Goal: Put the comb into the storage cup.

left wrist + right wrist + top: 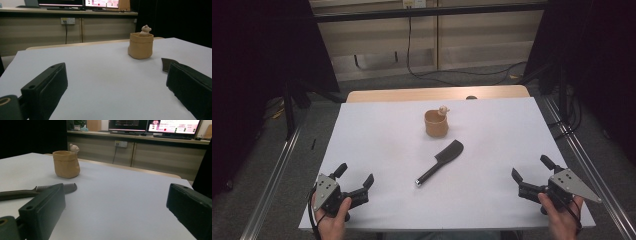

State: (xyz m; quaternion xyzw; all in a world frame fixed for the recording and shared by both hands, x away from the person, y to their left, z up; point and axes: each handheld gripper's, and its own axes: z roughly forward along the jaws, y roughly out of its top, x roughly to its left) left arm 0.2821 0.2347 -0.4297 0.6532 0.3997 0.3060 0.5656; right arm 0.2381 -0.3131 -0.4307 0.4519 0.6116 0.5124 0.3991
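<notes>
Tan pouch (436,124) hides small figure's (443,110) body, perhaps bear

Black comb (441,162) flat near tan pouch (436,124)

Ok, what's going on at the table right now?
A person holds the left gripper and the right gripper low at the near corners of the white table, both open and empty. A black comb lies untouched mid-table, and a tan pouch with a small figure at its rim stands behind it.
</notes>
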